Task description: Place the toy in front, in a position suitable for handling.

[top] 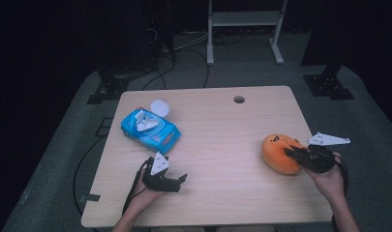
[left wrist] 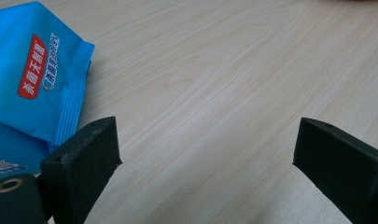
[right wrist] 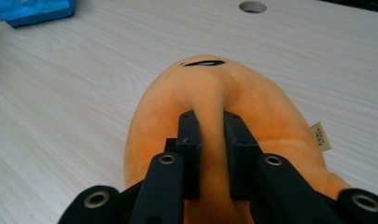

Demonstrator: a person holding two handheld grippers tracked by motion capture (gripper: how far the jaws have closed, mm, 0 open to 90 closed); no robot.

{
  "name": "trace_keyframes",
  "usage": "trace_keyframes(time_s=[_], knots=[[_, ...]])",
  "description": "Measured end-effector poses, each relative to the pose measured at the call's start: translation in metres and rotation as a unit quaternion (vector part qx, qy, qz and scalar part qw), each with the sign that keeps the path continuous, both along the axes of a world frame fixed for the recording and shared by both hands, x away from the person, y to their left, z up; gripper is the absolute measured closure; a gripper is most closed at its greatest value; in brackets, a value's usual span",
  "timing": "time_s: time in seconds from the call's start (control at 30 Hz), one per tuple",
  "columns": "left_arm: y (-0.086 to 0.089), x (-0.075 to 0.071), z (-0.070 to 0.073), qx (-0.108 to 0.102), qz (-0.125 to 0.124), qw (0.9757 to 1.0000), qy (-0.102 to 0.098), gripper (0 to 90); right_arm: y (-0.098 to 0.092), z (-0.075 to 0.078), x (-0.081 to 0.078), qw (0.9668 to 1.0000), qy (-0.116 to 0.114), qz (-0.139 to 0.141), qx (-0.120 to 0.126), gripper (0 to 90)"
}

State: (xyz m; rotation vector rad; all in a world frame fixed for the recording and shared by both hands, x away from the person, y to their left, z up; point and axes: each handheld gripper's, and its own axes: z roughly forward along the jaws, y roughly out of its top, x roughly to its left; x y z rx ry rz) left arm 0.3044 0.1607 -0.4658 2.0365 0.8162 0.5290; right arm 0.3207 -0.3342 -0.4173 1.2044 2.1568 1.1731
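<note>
Pinching a fold of the orange plush toy (right wrist: 210, 112) at the table's (top: 218, 145) right edge with the right claw (right wrist: 211, 140) clenched, left claw (left wrist: 205, 154) released far off left, beside the blue wipes pack (top: 150, 128)

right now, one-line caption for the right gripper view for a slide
Right gripper pinching a fold of the orange plush toy on the wooden table.

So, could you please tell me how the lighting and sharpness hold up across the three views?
High view: the table is lit while the room around it is dark, and the picture is soft. Left gripper view: even light, sharp wood grain and print on the blue wipes pack. Right gripper view: the orange plush toy pinched in the right gripper is clear; no glare.
</note>
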Motion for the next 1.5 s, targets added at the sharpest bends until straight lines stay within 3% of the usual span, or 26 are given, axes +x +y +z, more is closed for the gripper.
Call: trace_keyframes(time_s=[0.27, 0.37, 0.47, 0.53, 0.57, 0.6, 0.63, 0.67, 0.73, 0.77, 0.8, 0.83, 0.87, 0.9, 1.07, 1.1, 1.13, 1.2, 1.23, 1.27, 1.3, 1.33, 1.37, 1.4, 1.43, 1.5], knots=[[0.003, 0.001, 0.001, -0.003, 0.004, 1.0, 0.0, 6.2, -0.005, 0.011, -0.003, 0.9996, -0.006, -0.002, 0.029, 80.8], [0.004, 0.001, 0.001, -0.004, 0.005, 1.0, 0.001, 6.2, -0.001, 0.016, -0.005, 0.9986, -0.008, 0.016, 0.05, 80.9], [0.006, 0.002, 0.002, -0.006, 0.007, 1.0, 0.0, 6.3, 0.006, 0.019, -0.006, 0.998, -0.007, 0.031, 0.054, 80.9], [0.008, 0.002, 0.003, -0.009, 0.01, 0.9999, 0.001, 6.3, 0.021, 0.023, -0.007, 0.9963, -0.005, 0.063, 0.059, 81.0], [0.009, 0.002, 0.004, -0.009, 0.01, 0.9999, 0.0, 6.3, 0.021, 0.023, -0.007, 0.9963, -0.005, 0.063, 0.059, 81.0], [0.012, 0.003, 0.005, -0.012, 0.015, 0.9998, 0.0, 6.4, 0.036, 0.026, -0.008, 0.9941, -0.005, 0.09, 0.061, 80.9], [0.012, 0.003, 0.005, -0.012, 0.015, 0.9998, 0.0, 6.4, 0.036, 0.026, -0.008, 0.9941, -0.005, 0.09, 0.061, 80.9], [0.014, 0.003, 0.006, -0.013, 0.017, 0.9998, -0.001, 6.4, 0.054, 0.03, -0.007, 0.9908, -0.006, 0.119, 0.064, 80.9], [0.016, 0.004, 0.007, -0.017, 0.022, 0.9996, -0.001, 6.4, 0.076, 0.034, -0.006, 0.9865, -0.007, 0.15, 0.065, 80.8], [0.018, 0.004, 0.007, -0.017, 0.024, 0.9996, -0.001, 6.4, 0.076, 0.034, -0.006, 0.9865, -0.007, 0.15, 0.065, 80.8], [0.021, 0.004, 0.009, -0.02, 0.029, 0.9994, -0.003, 6.4, 0.098, 0.037, -0.003, 0.9814, -0.007, 0.18, 0.066, 80.8], [0.021, 0.004, 0.009, -0.02, 0.029, 0.9994, -0.003, 6.5, 0.098, 0.037, -0.003, 0.9814, -0.007, 0.18, 0.066, 80.8], [0.025, 0.005, 0.01, -0.023, 0.035, 0.9991, -0.005, 6.5, 0.12, 0.038, -0.001, 0.9756, -0.008, 0.21, 0.065, 80.8], [0.025, 0.005, 0.01, -0.023, 0.035, 0.9991, -0.005, 6.5, 0.12, 0.038, -0.001, 0.9756, -0.008, 0.21, 0.065, 80.8], [0.035, 0.008, 0.012, -0.029, 0.051, 0.9982, -0.005, 6.5, 0.161, 0.034, 0.001, 0.9635, -0.018, 0.262, 0.051, 80.6], [0.038, 0.008, 0.012, -0.032, 0.056, 0.9979, -0.005, 6.5, 0.172, 0.031, 0.002, 0.9598, -0.024, 0.276, 0.044, 80.5], [0.038, 0.008, 0.012, -0.032, 0.056, 0.9979, -0.005, 6.5, 0.172, 0.031, 0.002, 0.9598, -0.024, 0.276, 0.044, 80.5], [0.041, 0.009, 0.012, -0.032, 0.058, 0.9978, -0.005, 6.5, 0.182, 0.02, 0.006, 0.9551, -0.02, 0.293, 0.037, 80.0], [0.041, 0.009, 0.012, -0.032, 0.058, 0.9978, -0.005, 6.5, 0.182, 0.02, 0.006, 0.9551, -0.02, 0.293, 0.037, 80.0], [0.043, 0.009, 0.012, -0.032, 0.06, 0.9977, -0.005, 6.5, 0.188, 0.009, 0.005, 0.9524, -0.013, 0.304, 0.014, 79.0], [0.043, 0.009, 0.012, -0.032, 0.06, 0.9977, -0.005, 6.5, 0.188, 0.009, 0.005, 0.9524, -0.013, 0.304, 0.014, 79.0], [0.044, 0.01, 0.012, -0.035, 0.061, 0.9975, -0.006, 6.5, 0.19, 0.004, 0.004, 0.9494, -0.01, 0.314, 0.006, 78.1], [0.045, 0.01, 0.013, -0.037, 0.063, 0.9973, -0.005, 6.5, 0.19, 0.001, -0.001, 0.9431, 0.001, 0.332, 0.022, 73.5], [0.045, 0.01, 0.013, -0.036, 0.064, 0.9973, -0.007, 6.5, 0.19, 0.001, -0.004, 0.9402, 0.002, 0.34, 0.014, 70.5], [0.046, 0.01, 0.014, -0.035, 0.064, 0.9973, -0.007, 6.5, 0.188, 0.001, -0.007, 0.938, 0.006, 0.347, 0.01, 68.5], [0.046, 0.01, 0.014, -0.035, 0.064, 0.9973, -0.007, 6.9, 0.187, 0.001, -0.01, 0.9371, 0.012, 0.349, 0.01, 65.3]])
